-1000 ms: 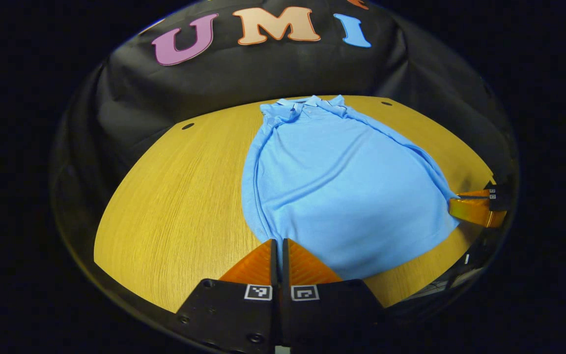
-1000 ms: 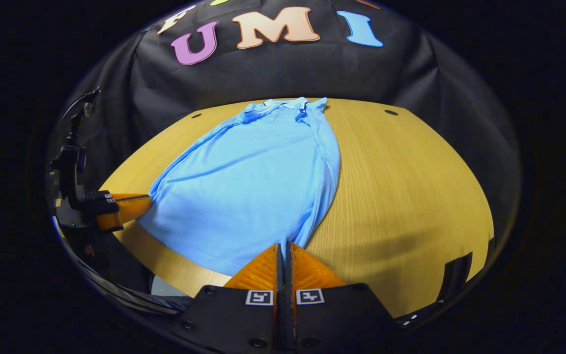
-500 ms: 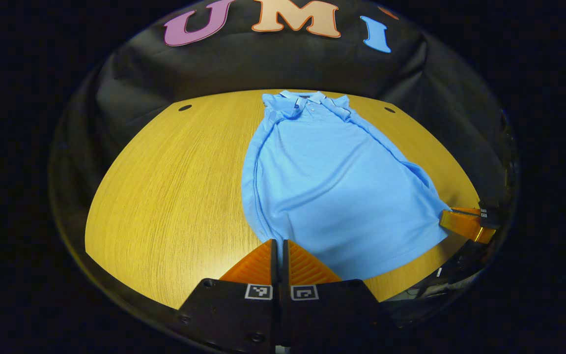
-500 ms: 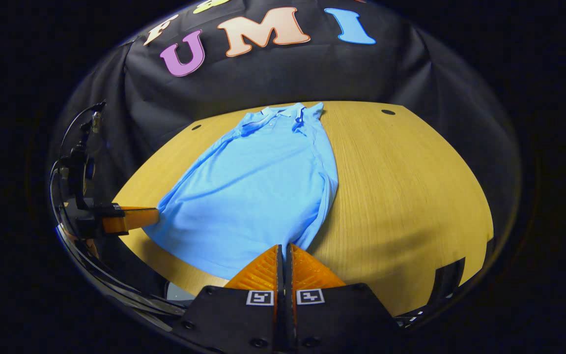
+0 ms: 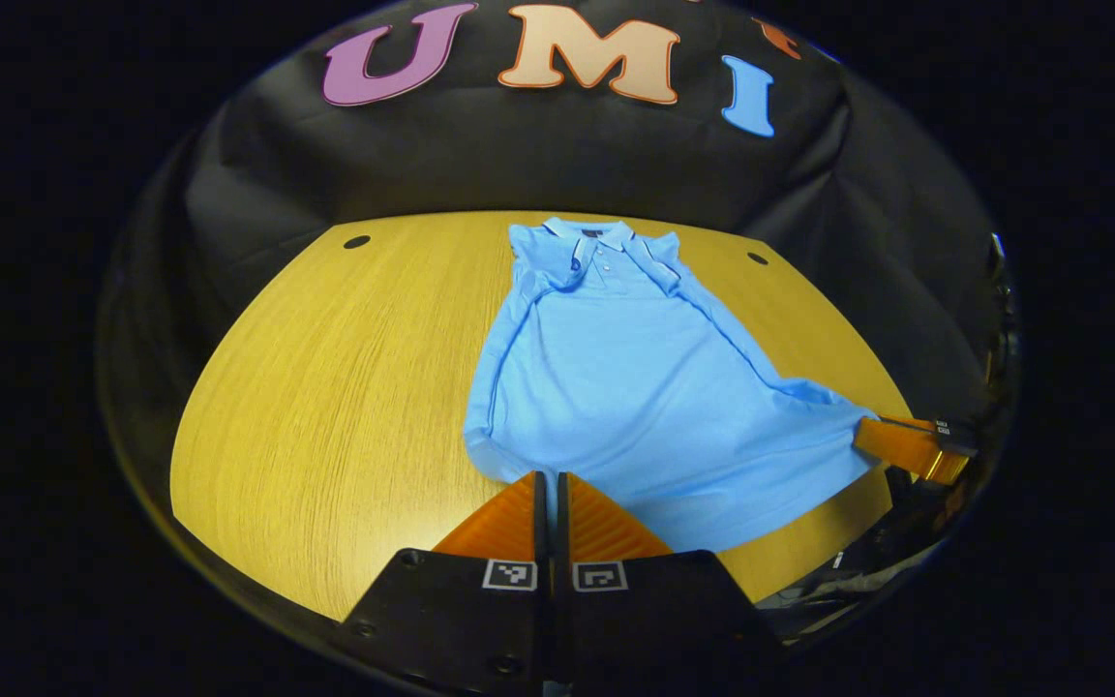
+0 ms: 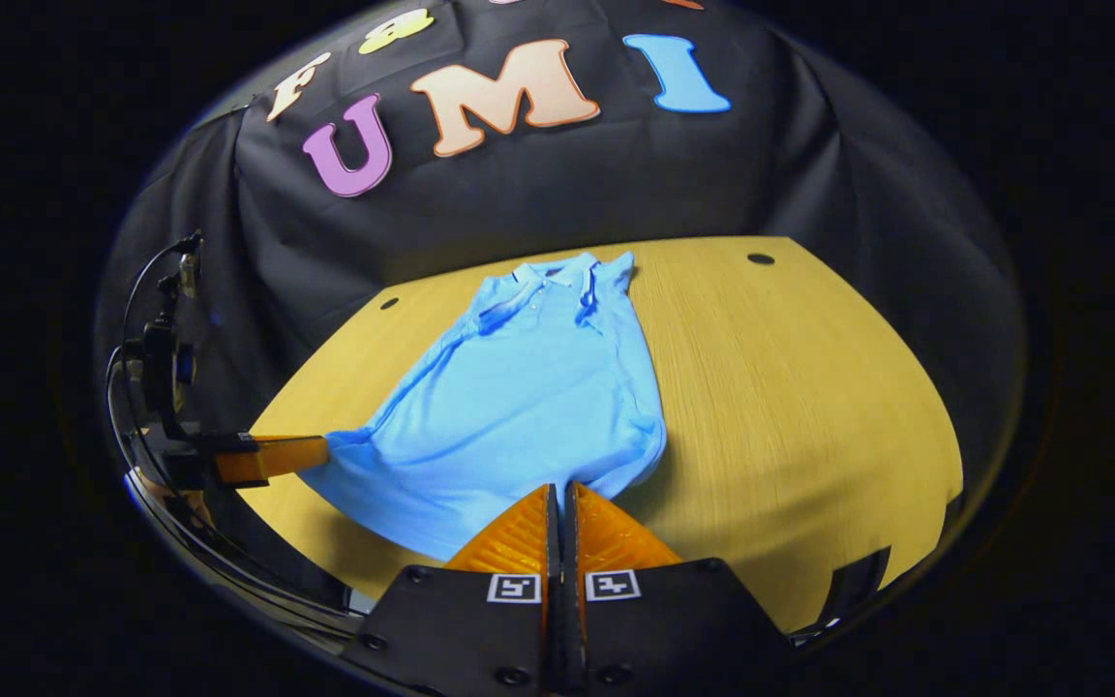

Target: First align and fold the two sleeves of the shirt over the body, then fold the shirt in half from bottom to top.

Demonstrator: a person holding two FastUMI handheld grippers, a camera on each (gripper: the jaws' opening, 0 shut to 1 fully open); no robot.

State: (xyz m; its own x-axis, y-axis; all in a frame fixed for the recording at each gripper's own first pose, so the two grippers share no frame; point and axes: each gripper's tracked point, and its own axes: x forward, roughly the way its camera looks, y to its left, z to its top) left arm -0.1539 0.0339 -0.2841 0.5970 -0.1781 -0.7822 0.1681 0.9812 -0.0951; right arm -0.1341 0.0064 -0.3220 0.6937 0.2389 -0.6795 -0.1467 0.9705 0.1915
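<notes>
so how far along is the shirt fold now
Sleeves look done: the shirt lies as a narrow strip, sides tucked over the body. In hand: the left tongs and right tongs each pinch a bottom corner, hem raised off the table. Left: carrying the hem up to the collar.

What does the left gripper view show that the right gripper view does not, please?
Left gripper view: the right tool side-on, pinching the shirt's hem corner. Right gripper view: the left tool side-on at the other hem corner, plus its dark mount. Both: the blue shirt, collar farthest, on the wooden table, hem held by shut tools.
</notes>
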